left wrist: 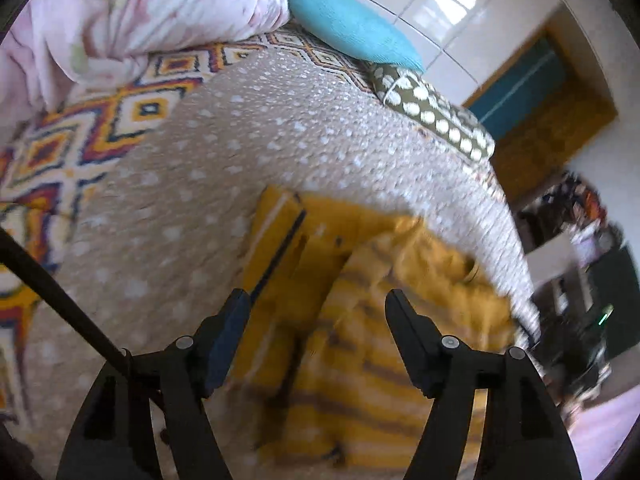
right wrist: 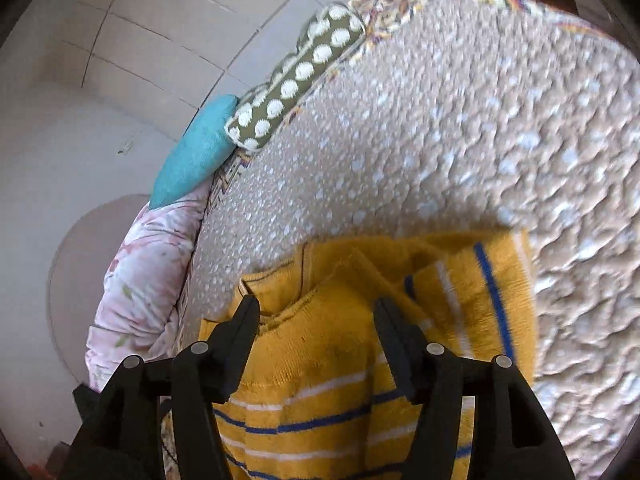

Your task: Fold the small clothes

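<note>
A yellow striped sweater (right wrist: 340,360) lies partly folded on a speckled bed cover (right wrist: 460,128). The left gripper (left wrist: 318,304) and right gripper (right wrist: 316,312) both hang just above it, jaws spread, holding nothing. To fold well, I judge each should pinch one layer at an edge and lift evenly. The sweater sits directly beneath both, with a sleeve (right wrist: 480,292) folded over beyond the right gripper.

Both grippers are matte black plastic: the left gripper (left wrist: 318,304) and the right gripper (right wrist: 316,312) each carry two tapered, wedge-tipped fingers hinged on angular arms, with round silver screw heads at the pivots; a thin black rod (left wrist: 60,292) crosses beside the left one
</note>
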